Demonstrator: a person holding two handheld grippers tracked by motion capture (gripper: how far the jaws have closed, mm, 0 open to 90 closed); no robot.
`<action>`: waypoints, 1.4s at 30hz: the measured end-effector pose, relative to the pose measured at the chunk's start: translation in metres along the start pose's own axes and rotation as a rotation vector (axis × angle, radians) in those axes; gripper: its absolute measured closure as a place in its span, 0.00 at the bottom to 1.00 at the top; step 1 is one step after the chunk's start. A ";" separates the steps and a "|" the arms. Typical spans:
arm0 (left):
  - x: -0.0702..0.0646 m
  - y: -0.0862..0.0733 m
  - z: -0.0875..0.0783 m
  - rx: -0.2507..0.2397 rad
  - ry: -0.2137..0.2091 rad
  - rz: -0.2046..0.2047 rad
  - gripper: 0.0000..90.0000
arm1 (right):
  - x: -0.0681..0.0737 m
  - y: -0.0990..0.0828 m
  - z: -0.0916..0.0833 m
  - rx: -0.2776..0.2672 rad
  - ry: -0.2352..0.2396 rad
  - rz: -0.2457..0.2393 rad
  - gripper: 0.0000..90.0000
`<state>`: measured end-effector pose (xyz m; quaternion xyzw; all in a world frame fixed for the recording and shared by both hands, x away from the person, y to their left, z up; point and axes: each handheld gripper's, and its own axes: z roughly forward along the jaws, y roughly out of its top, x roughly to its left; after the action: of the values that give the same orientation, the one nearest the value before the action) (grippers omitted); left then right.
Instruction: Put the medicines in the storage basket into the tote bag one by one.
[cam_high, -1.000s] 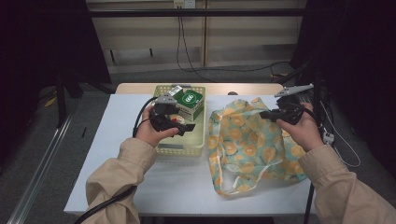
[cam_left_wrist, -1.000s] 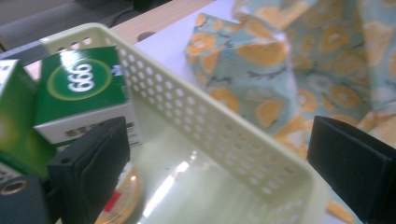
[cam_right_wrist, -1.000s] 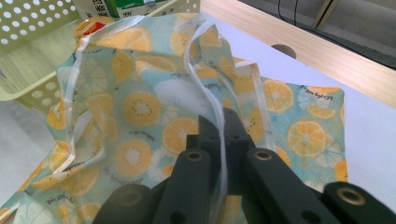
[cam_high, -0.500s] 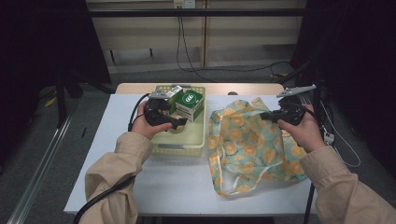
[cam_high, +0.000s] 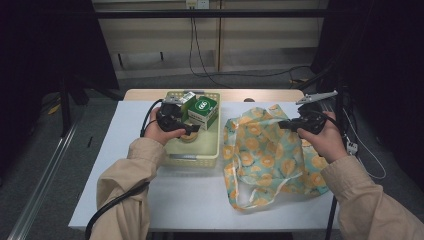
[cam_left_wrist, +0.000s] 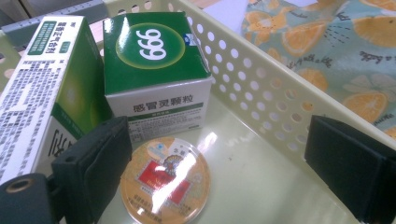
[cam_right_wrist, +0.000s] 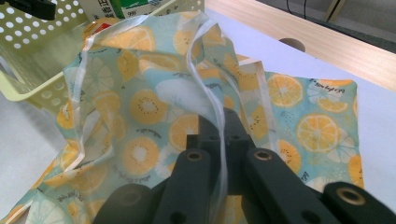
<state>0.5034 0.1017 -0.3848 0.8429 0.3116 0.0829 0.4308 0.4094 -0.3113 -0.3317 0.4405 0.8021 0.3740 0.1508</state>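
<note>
My left gripper (cam_high: 191, 130) reaches into the pale yellow basket (cam_high: 192, 159) and stands open. In the left gripper view its jaws straddle a round orange-lidded tin (cam_left_wrist: 163, 179) on the basket floor without touching it. Behind the tin stand a green "999" box (cam_left_wrist: 156, 60) and a taller white and green box (cam_left_wrist: 39, 93). My right gripper (cam_right_wrist: 219, 121) is shut on the translucent white strap (cam_right_wrist: 212, 100) of the orange-print cloth bag (cam_high: 265, 155) and holds its edge raised above the table.
The basket's perforated wall (cam_left_wrist: 261, 98) runs between the tin and the bag. The bag (cam_right_wrist: 140, 107) lies spread over the right half of the white table (cam_high: 200, 200). A wooden strip (cam_right_wrist: 327, 46) borders the far edge. Cables trail off the right side.
My left gripper has sunk lower into the basket and shifted slightly toward the tin. The right gripper and the bag have kept still.
</note>
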 end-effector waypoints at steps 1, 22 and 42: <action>0.000 0.000 0.002 0.010 0.001 0.001 0.08 | 0.000 0.000 0.000 0.001 0.002 0.002 1.00; 0.014 -0.019 0.051 0.188 0.086 0.039 0.12 | 0.003 0.000 0.003 0.013 0.012 -0.021 1.00; 0.018 -0.028 0.060 0.284 0.155 0.038 0.14 | 0.006 -0.001 0.006 0.035 0.015 -0.043 1.00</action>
<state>0.5292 0.0839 -0.4456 0.8921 0.3366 0.1108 0.2804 0.4090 -0.3033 -0.3360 0.4231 0.8188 0.3598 0.1451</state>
